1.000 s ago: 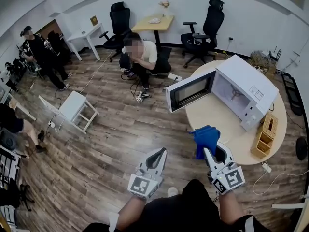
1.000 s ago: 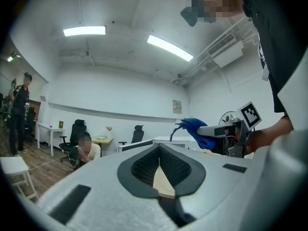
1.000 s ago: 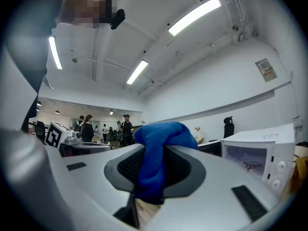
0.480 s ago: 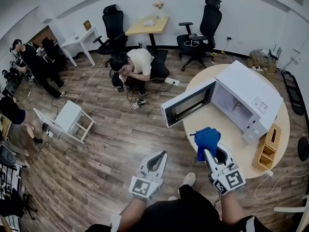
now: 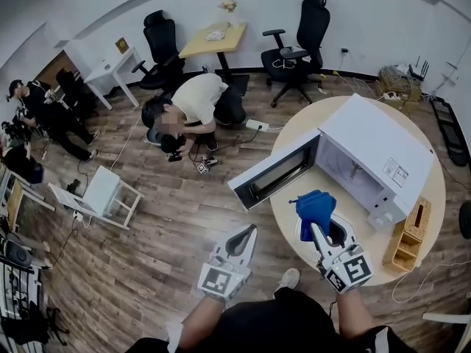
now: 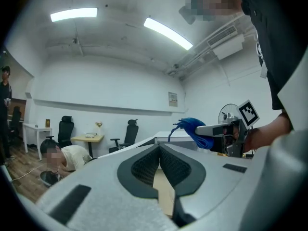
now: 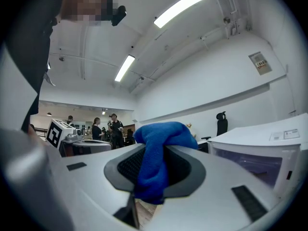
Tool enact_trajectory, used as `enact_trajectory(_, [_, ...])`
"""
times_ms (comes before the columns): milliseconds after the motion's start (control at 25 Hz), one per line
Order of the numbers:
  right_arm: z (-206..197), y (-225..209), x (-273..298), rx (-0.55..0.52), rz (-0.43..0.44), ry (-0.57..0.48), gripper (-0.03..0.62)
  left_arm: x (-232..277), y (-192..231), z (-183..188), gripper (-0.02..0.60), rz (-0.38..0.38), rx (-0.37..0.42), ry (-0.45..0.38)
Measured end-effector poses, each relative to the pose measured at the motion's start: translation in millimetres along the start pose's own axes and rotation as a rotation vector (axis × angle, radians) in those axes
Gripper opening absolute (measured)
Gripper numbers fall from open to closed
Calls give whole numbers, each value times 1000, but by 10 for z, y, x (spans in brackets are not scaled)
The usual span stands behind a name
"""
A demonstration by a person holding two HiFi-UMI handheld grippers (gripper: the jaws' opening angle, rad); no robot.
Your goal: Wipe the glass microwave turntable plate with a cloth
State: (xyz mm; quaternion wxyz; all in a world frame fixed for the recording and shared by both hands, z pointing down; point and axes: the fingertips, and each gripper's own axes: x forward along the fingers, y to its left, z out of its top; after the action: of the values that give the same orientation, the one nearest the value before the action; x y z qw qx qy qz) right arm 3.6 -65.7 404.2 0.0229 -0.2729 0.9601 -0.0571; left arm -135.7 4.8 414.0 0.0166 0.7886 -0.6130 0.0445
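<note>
On the round table (image 5: 288, 210), a microwave (image 5: 377, 155) stands with door (image 5: 272, 173) open, near the right gripper (image 5: 317, 229) clamping a blue cloth (image 5: 314, 207); left gripper (image 5: 249, 231) closed, empty

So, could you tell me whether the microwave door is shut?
No, the door of the microwave stands swung wide open in the head view.

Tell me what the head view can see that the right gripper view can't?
Only the head view shows the wicker box, the white stool and a person crouching on the floor. Only the right gripper view shows the long ceiling lights. Both show the blue cloth pinched in the tongs of the right gripper, and the white microwave.
</note>
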Motion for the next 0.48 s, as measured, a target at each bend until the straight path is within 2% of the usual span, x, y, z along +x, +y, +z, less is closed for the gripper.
enact_trajectory(200, [-40,-218,94,1,-7,-2,95,252,43,4,6,-8,10,-5])
enact_trajectory(480, [-150,-402,152,10,-43,29,95,481,55,-102,6,-40,-34,3])
